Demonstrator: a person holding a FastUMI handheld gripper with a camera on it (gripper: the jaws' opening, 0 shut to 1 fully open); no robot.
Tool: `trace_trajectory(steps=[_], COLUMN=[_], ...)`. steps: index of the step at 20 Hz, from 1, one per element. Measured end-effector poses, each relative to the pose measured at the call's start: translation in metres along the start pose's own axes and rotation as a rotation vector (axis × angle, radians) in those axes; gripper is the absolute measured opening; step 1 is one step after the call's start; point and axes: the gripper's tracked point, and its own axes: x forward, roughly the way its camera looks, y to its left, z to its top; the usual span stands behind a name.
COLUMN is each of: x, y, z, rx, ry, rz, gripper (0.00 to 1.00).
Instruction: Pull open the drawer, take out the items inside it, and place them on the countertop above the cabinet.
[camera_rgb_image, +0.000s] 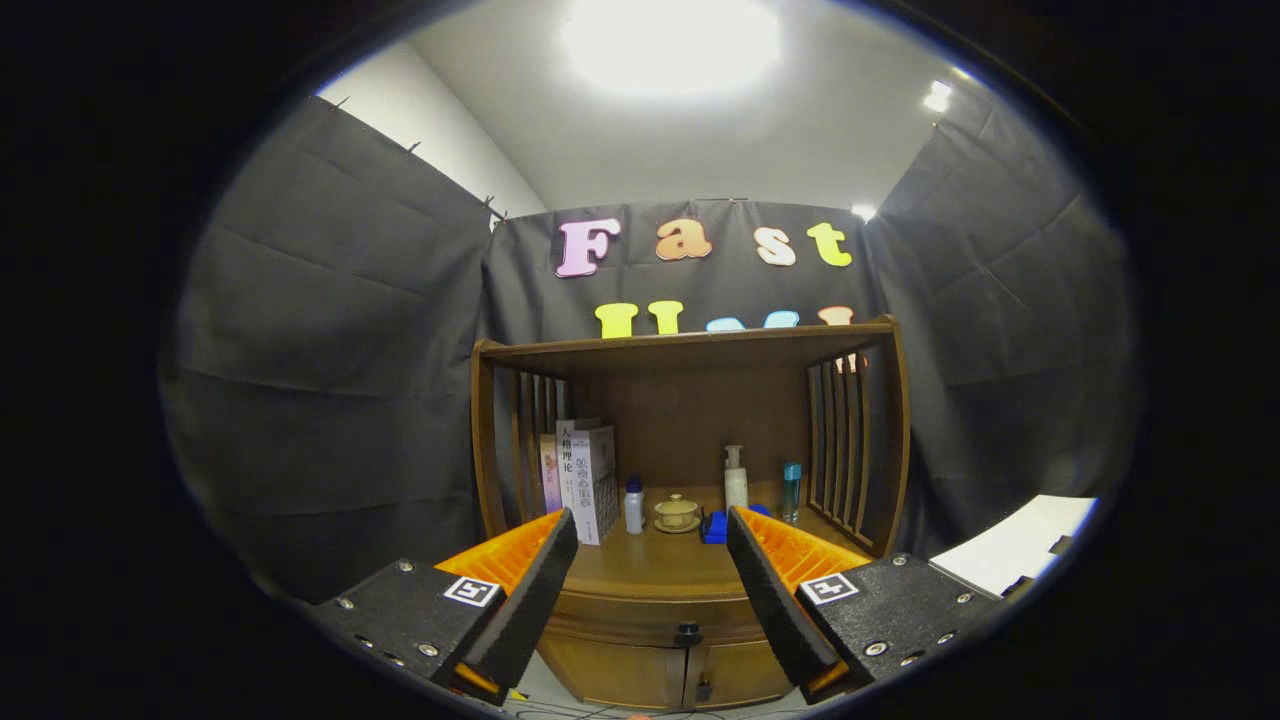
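Observation:
A brown wooden cabinet (690, 420) stands ahead against the black cloth wall. Its drawer front (650, 615) lies under the countertop (650, 565) and looks closed, with a small dark knob (687, 633) in the middle. My gripper (652, 545) is open with nothing between its fingers. It hangs some way in front of the cabinet, and the knob shows low between the two fingers (545, 575). The inside of the drawer is hidden.
On the countertop stand several books (585, 480) at the left, a small white bottle (634, 507), a tan lidded cup on a saucer (677, 513), a blue thing (716, 527), a white pump bottle (736, 480) and a teal bottle (792, 490). Slatted side panels and a top shelf (690, 345) enclose it. Cabinet doors (690, 675) sit below.

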Motion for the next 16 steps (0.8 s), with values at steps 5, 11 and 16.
trace_trajectory(steps=[5,11,16], x=[0.002,0.020,0.037], y=[0.003,0.000,-0.005], z=[-0.005,-0.032,-0.086], rx=[-0.012,-0.092,-0.155], ry=[0.008,0.057,0.115], rz=[-0.009,-0.032,-0.067], gripper=[0.93,0.94,0.94])
